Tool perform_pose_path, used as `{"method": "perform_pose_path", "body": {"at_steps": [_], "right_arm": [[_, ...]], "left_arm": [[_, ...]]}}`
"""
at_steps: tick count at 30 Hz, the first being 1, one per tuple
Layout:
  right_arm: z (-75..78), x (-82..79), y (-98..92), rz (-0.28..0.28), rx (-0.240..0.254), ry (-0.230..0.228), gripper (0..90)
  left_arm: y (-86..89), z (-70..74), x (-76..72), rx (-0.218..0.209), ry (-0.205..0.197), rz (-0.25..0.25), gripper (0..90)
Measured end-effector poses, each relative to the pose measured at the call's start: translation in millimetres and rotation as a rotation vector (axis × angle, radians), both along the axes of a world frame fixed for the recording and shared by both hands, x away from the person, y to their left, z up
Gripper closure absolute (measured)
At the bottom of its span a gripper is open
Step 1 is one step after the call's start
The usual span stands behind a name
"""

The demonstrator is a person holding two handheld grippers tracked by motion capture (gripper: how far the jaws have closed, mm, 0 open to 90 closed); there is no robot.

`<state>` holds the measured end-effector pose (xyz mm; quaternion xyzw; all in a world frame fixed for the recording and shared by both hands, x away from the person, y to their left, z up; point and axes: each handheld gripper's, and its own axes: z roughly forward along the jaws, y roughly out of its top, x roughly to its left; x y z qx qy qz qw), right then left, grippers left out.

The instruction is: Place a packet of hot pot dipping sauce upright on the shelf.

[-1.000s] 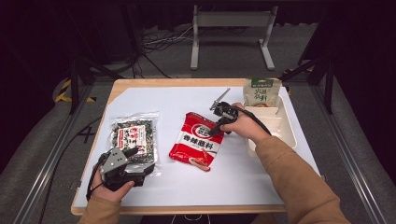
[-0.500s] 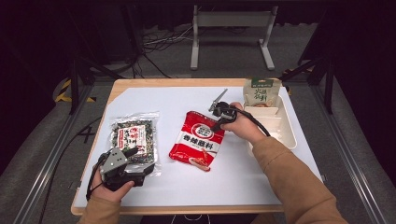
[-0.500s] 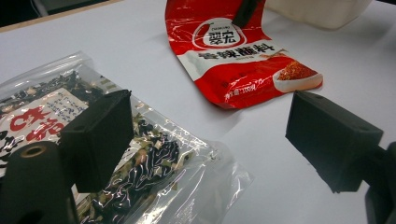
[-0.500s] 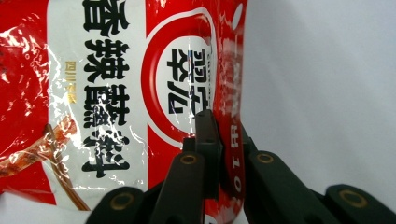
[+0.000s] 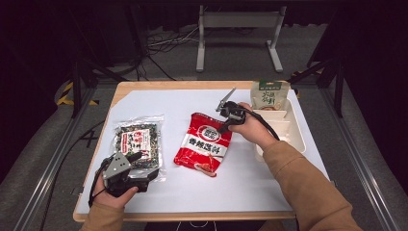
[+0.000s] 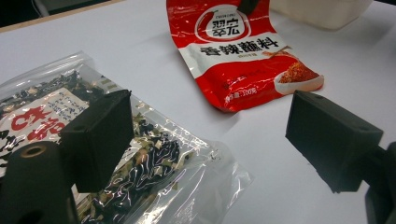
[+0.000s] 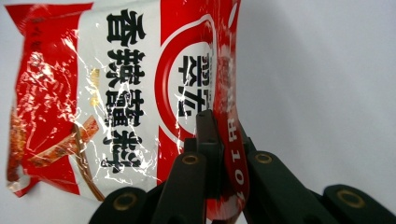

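A red seasoning packet (image 5: 204,144) lies at the middle of the white table top (image 5: 159,103). My right gripper (image 5: 224,126) has just closed its jaws on the packet's upper right edge. In the right gripper view the packet (image 7: 116,93) has its sealed edge pinched between the jaws of my right gripper (image 7: 224,149). A clear bag of dried seaweed (image 5: 138,142) lies at the left. My left gripper (image 5: 144,166) rests at that bag's near end, open, with nothing between its jaws. In the left gripper view the bag (image 6: 140,158) lies under my left gripper (image 6: 210,135), the red packet (image 6: 238,60) beyond.
A cream divided tray (image 5: 293,134) stands at the right of the table, with a green and white pouch (image 5: 267,95) leaning at its far end. The table's wooden edge (image 5: 192,215) runs along the front. Dark floor, cables and a metal stand lie beyond.
The right gripper's jaws have come together on the red packet's edge. Both hands stay about where they were.
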<state>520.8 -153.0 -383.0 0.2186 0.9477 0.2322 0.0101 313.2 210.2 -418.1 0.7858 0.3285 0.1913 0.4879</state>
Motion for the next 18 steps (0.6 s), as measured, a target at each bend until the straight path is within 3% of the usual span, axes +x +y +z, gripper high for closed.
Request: {"method": "perform_pose_path", "body": {"at_steps": [8,18], "right_arm": [[24.6,-10.5,-0.9,0.012,0.029,-0.033,88.3],[62.0,-34.3,5.7,0.078,0.066,-0.087,88.3]], "left_arm": [[-0.7,-0.7,0.5,0.002,0.003,0.001,15.5],[-2.3,-0.8,3.1,0.001,0.005,-0.003,15.5]]}}
